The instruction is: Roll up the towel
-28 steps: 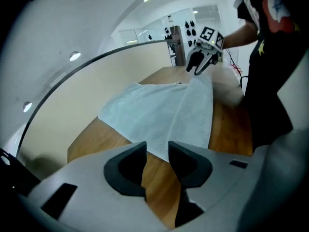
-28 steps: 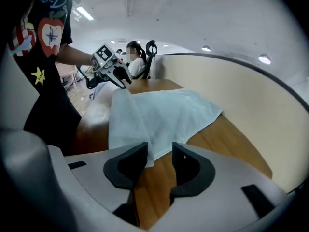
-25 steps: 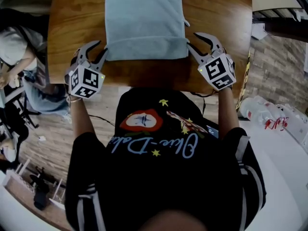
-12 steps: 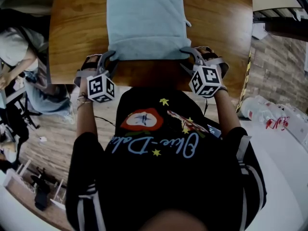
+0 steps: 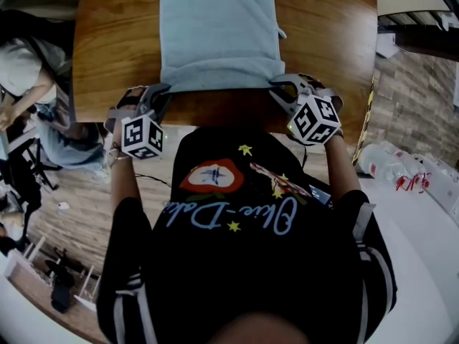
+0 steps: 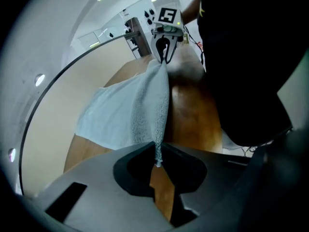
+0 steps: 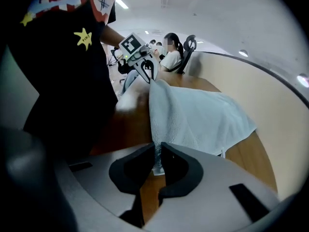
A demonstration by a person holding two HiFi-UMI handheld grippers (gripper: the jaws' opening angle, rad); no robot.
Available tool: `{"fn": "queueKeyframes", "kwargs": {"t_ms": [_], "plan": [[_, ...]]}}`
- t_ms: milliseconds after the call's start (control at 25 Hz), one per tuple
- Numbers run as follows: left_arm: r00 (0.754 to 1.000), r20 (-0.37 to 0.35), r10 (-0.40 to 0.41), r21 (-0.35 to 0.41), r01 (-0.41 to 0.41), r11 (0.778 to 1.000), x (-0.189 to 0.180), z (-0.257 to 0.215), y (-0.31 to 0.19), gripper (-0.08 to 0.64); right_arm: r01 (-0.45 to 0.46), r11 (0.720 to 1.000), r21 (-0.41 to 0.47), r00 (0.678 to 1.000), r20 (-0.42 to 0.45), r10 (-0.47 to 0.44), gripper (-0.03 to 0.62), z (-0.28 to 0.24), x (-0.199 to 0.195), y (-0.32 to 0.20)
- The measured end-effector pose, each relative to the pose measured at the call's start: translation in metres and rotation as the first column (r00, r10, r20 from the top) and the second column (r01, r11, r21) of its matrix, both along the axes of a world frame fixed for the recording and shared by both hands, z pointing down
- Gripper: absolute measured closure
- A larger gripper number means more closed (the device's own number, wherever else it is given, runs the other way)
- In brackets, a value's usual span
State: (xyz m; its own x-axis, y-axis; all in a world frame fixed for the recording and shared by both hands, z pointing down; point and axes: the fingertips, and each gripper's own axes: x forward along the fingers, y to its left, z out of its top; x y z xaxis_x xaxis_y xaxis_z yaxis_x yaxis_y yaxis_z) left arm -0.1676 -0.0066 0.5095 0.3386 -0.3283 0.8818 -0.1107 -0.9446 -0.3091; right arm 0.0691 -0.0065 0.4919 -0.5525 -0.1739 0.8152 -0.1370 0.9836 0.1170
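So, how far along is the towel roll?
Barely started. Done: the left gripper and right gripper have just closed on the near corners of the towel. In hand: that near edge, pinched. Left: all the rolling; the towel lies flat on the table.

Office: swivel chair [image 7: 189,43], strip lights [image 7: 121,3]

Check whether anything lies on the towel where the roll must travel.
Nothing visible does. The left gripper and right gripper, jaws just closed, pinch the towel at its near corners; nothing lies on it.
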Motion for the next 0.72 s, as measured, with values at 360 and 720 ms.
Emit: {"fn": "queueKeyframes", "kwargs": {"t_ms": [360, 720], "plan": [[0.993, -0.104, -0.063, -0.231, 0.037, 0.972, -0.003, -0.024, 0.041, 0.526, -0.034, 0.964, -0.262, 0.984, 0.159, 0.078, 0.561, -0.028, -0.006, 0.036], [0.964, -0.183, -0.194, -0.316, 0.129, 0.940, -0.013, -0.038, 0.001, 0.526, -0.153, 0.908, -0.389, 0.915, 0.291, 0.279, 0.561, -0.045, -0.006, -0.012]]}}
